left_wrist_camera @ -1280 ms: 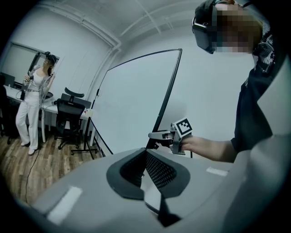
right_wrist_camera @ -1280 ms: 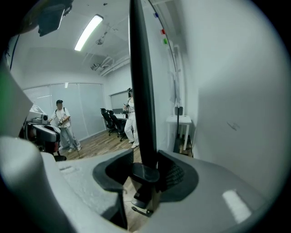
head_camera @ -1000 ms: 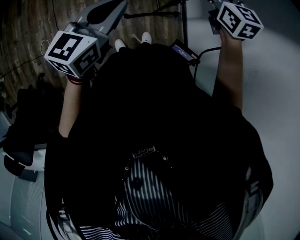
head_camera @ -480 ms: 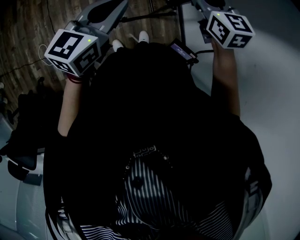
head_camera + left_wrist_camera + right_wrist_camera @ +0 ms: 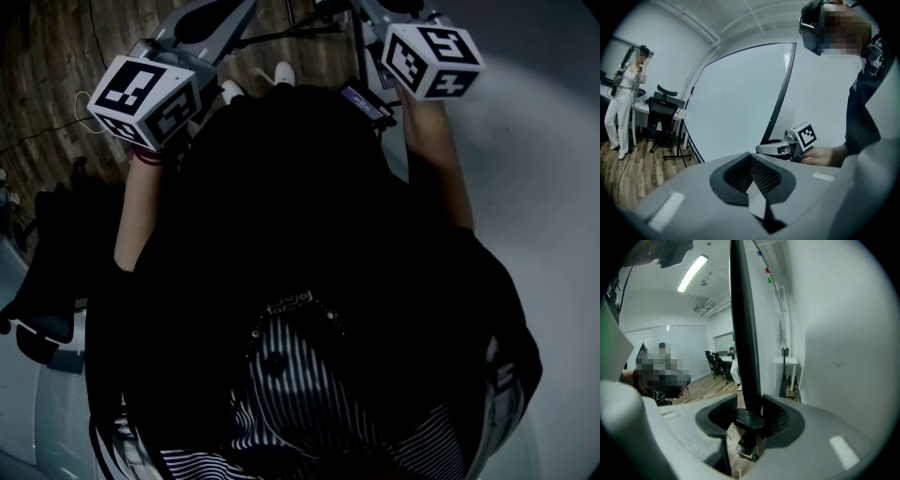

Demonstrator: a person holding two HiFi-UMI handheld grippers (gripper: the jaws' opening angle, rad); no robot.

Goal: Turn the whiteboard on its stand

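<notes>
The whiteboard point(image 5: 740, 98) is a big white panel in a dark frame, tilted on its stand. In the right gripper view its black frame edge point(image 5: 743, 333) runs straight up between the jaws, with the white face point(image 5: 834, 333) to the right. My right gripper point(image 5: 750, 401) is shut on that edge, just above a black knob point(image 5: 750, 420). The left gripper view shows the same gripper point(image 5: 785, 146) at the board's lower right edge. My left gripper point(image 5: 751, 157) is held short of the board, pads together with nothing between them. Both marker cubes point(image 5: 141, 98) point(image 5: 431, 61) show in the head view.
A person in white point(image 5: 623, 103) stands far left beside a black office chair point(image 5: 663, 115) and a thin black stand point(image 5: 682, 140) on the wooden floor. More chairs and desks point(image 5: 717, 364) stand at the back of the room, and a small white table point(image 5: 785, 371) near the wall.
In the head view my right gripper's cube has moved left and a little nearer. The left gripper's cube has stayed in place.
</notes>
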